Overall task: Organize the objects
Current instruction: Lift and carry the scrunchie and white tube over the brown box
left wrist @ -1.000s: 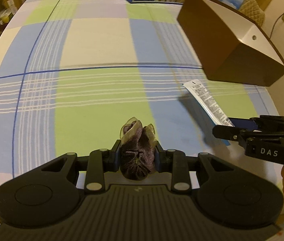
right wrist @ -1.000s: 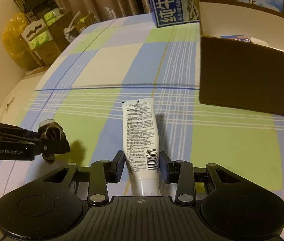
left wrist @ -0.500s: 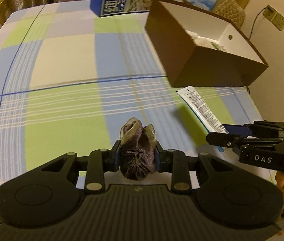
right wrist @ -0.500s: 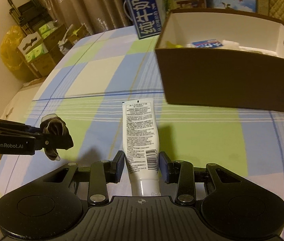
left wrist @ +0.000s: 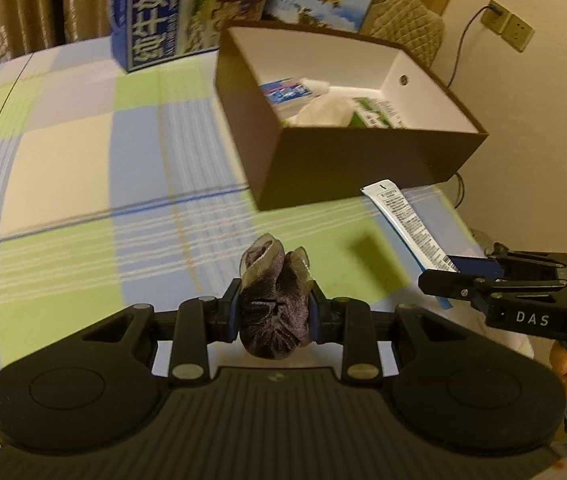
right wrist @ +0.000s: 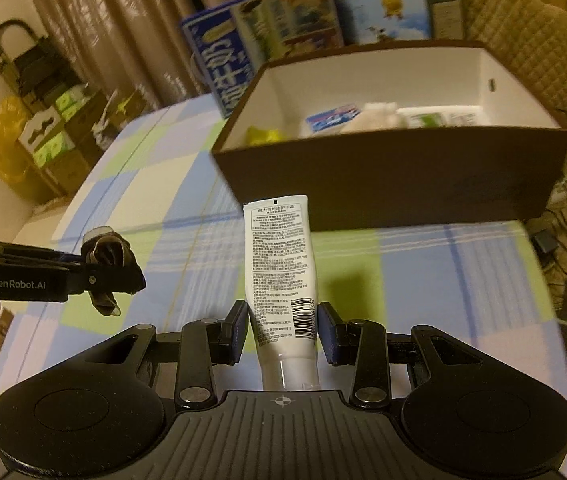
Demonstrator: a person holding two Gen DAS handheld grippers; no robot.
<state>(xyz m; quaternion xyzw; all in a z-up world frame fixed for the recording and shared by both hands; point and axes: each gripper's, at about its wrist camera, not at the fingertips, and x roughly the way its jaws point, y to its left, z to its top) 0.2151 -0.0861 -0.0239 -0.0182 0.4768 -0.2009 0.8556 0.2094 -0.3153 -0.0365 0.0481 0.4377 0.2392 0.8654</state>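
Left gripper (left wrist: 274, 309): clamped on a bunched dark sock (left wrist: 273, 312), cuff end sticking forward past the fingers, held off the checked tablecloth (left wrist: 83, 184).
Right gripper (right wrist: 283, 334): closed on a white tube (right wrist: 281, 276), gripped near the cap end, flat crimped end pointing forward.
Tube axis: long axis ran along the fingers, aimed straight at the near wall of the brown box (right wrist: 403, 172).
Key relation: the box lay ahead of and above both loads; its open top faced up, so each item likely had to rise over the near wall before release. Box sat ahead-right of the left gripper, dead ahead of the right one.
Nearer hand: right, judged from the tube tip just short of the box wall; sock well apart from it.
Box contents: several items already inside, blurred; a blue-white packet, something white, something green. Exact count unclear.
Counts: two grippers, one sock, one tube, one box, two printed cartons (left wrist: 187, 8) behind the box.
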